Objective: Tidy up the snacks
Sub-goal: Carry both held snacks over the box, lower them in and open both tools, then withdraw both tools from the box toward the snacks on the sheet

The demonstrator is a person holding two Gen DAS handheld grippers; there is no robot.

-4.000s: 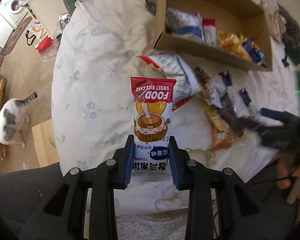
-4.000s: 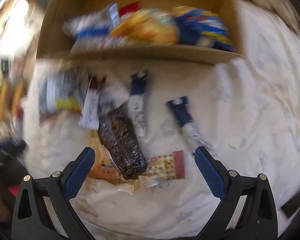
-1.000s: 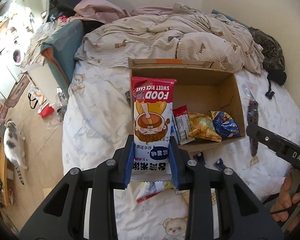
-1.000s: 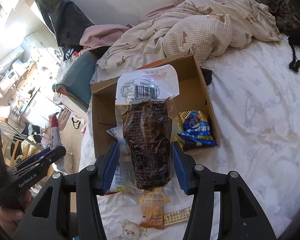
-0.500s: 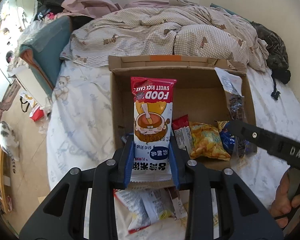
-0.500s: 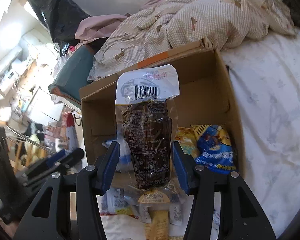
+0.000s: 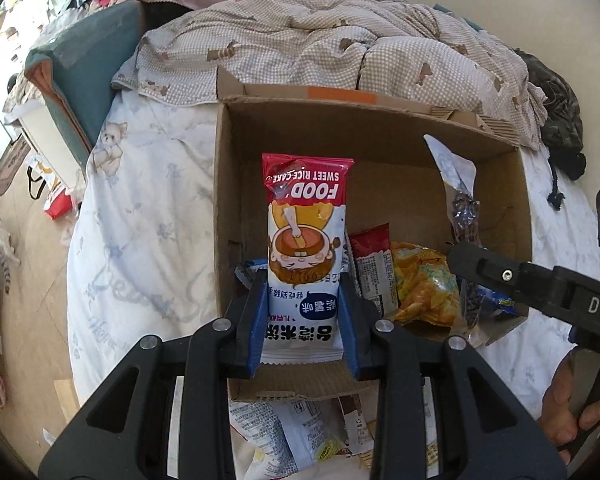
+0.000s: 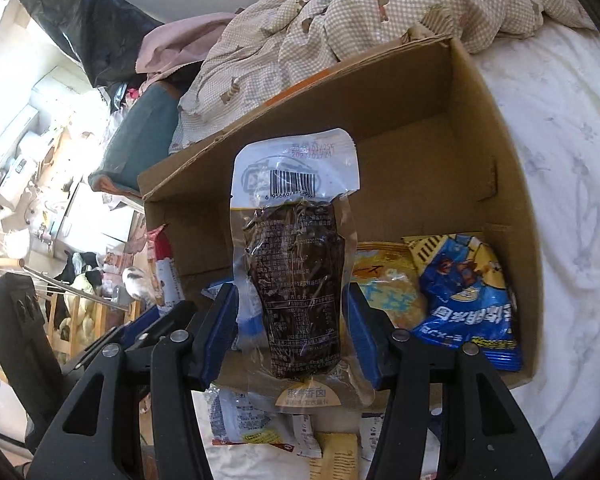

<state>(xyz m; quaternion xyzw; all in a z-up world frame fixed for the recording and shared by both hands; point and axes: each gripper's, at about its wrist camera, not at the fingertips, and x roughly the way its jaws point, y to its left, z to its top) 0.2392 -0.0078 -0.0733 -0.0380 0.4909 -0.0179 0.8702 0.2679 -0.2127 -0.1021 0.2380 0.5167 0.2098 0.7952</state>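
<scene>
Several snacks already lie in the cardboard box (image 7: 380, 128); more wait on the bed at 6 o'clock. The left gripper (image 7: 303, 322) clamps a rice cake packet (image 7: 304, 248); the right gripper (image 8: 292, 332) pinches a dark vacuum pack (image 8: 296, 280), both poised over the box.

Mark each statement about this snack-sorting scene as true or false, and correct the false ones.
1. The left gripper holds a red and white sweet rice cake packet. True.
2. The right gripper has open jaws with nothing between them. False: they are shut on a clear pouch of dark food.
3. The cardboard box sits on a bed with a floral sheet. True.
4. The box has no snacks in it. False: a blue snack bag and a yellow snack bag lie inside, among others.
5. More snack packets lie on the bed in front of the box. True.
</scene>
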